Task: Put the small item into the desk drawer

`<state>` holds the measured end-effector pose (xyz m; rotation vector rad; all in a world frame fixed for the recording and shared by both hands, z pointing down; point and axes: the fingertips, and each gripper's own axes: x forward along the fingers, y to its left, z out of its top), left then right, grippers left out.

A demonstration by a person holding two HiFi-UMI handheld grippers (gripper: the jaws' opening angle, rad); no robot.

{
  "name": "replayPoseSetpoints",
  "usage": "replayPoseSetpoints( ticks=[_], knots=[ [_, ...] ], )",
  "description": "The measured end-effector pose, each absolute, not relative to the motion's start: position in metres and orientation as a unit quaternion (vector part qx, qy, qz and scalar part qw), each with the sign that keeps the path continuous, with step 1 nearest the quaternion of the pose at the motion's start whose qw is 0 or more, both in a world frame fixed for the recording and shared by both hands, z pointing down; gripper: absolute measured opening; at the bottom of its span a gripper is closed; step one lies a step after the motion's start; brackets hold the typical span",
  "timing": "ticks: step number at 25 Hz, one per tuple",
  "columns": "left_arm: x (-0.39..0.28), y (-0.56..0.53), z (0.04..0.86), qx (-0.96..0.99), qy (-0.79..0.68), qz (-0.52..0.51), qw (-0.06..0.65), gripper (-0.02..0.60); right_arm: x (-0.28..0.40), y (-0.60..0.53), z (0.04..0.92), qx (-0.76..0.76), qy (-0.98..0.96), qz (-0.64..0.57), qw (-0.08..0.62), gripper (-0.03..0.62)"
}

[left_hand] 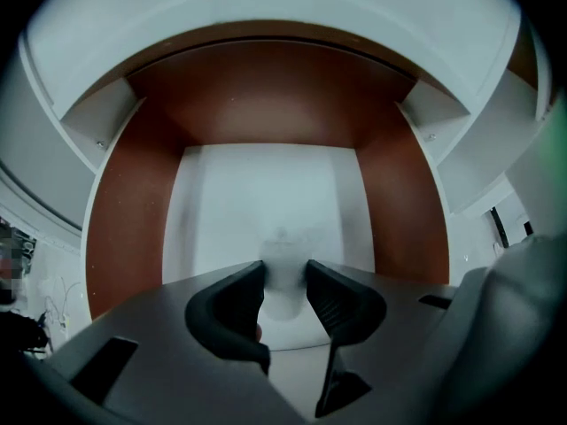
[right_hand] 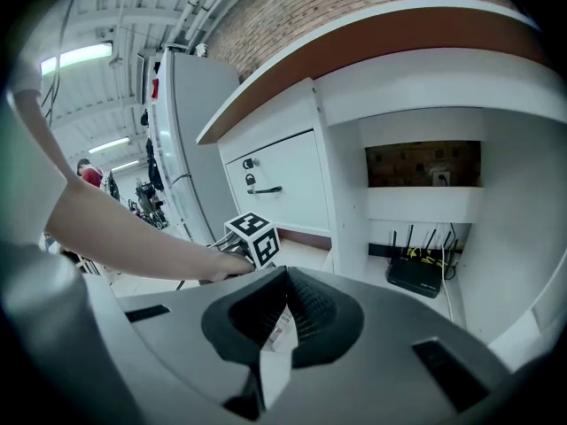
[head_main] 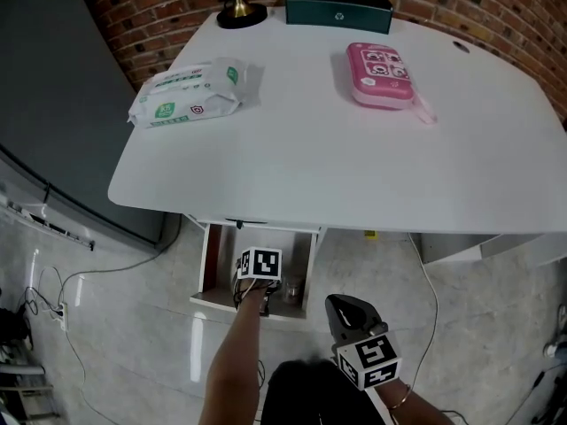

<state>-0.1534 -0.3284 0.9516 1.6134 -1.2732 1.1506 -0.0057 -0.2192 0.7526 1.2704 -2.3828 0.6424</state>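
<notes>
Under the white desk (head_main: 301, 171) the drawer (head_main: 209, 259) stands pulled out; its brown walls (left_hand: 128, 211) and white floor fill the left gripper view. My left gripper (head_main: 266, 289) points steeply down into it. Its jaws (left_hand: 283, 271) are shut on a small translucent item (left_hand: 283, 290), which looks blurred just above the drawer floor. My right gripper (head_main: 342, 308) hangs shut below and to the right of the drawer, outside it. In its own view the right gripper (right_hand: 282, 277) has its tips together, and a white strip (right_hand: 273, 348) shows lower between the jaws.
On the desk lie a pack of wet wipes (head_main: 188, 91), a pink case (head_main: 381, 75), a dark green box (head_main: 338, 7) and a lamp base (head_main: 241, 11). A router (right_hand: 415, 277) with cables sits under the desk. A white cabinet door (right_hand: 275, 189) stands beyond.
</notes>
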Motion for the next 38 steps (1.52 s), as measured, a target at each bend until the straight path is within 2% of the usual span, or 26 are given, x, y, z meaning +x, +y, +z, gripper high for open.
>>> replayPoseSetpoints(
  ticks=[12,18,29,38],
  knots=[
    [-0.154,-0.337,0.977,0.637,-0.489,0.466,0.371,0.181,0.0,-0.224,0.765,0.455,-0.839,0.234,0.187,0.008],
    [-0.158,-0.343,0.949,0.654,-0.514,0.423,0.359,0.23,-0.001,-0.224,0.757,0.457,-0.836,0.239,0.189,0.008],
    [-0.173,-0.303,0.806,0.693,-0.567,0.296,0.334,0.226,-0.005,-0.216,0.673,0.456,-0.838,0.237,0.183,0.008],
    [-0.177,-0.235,0.665,0.711,-0.596,0.242,0.284,0.141,-0.016,-0.199,0.573,0.448,-0.848,0.234,0.161,0.008]
  ],
)
